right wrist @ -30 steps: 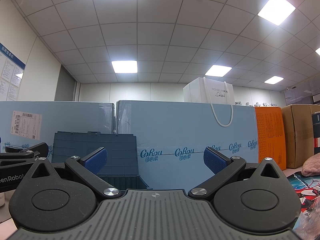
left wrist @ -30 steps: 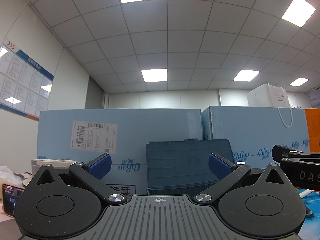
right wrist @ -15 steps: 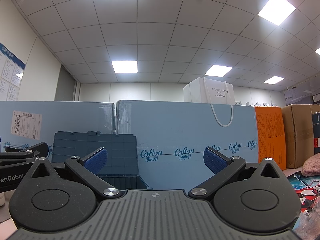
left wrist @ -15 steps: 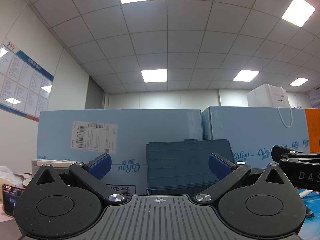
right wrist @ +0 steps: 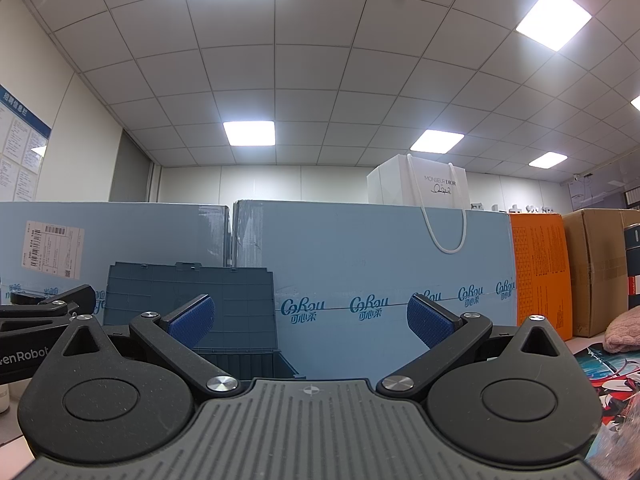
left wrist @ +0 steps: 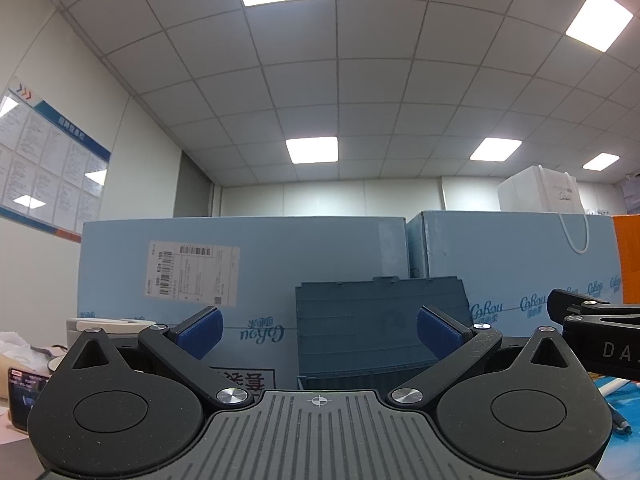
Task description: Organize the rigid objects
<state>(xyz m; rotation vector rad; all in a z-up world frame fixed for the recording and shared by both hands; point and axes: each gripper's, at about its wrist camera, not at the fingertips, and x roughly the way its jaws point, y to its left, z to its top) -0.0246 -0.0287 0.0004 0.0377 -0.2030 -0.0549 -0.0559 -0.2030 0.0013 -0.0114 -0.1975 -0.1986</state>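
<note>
A dark blue plastic organizer box [left wrist: 380, 328] stands open ahead, its ribbed lid upright against light blue cartons; it also shows in the right wrist view [right wrist: 192, 308]. My left gripper [left wrist: 319, 332] is open and empty, level, pointing at the box. My right gripper [right wrist: 310, 320] is open and empty, to the right of the box. Each gripper's arm shows at the edge of the other's view. No loose rigid objects show; the table surface is hidden below the grippers.
Large light blue cartons [right wrist: 380, 264] form a wall behind. A white paper bag [right wrist: 418, 184] sits on top. An orange box [right wrist: 540, 276] and a brown carton [right wrist: 596, 268] stand right. A white container [left wrist: 104, 326] and a phone [left wrist: 24, 396] lie left. A pink cloth [right wrist: 624, 328] lies right.
</note>
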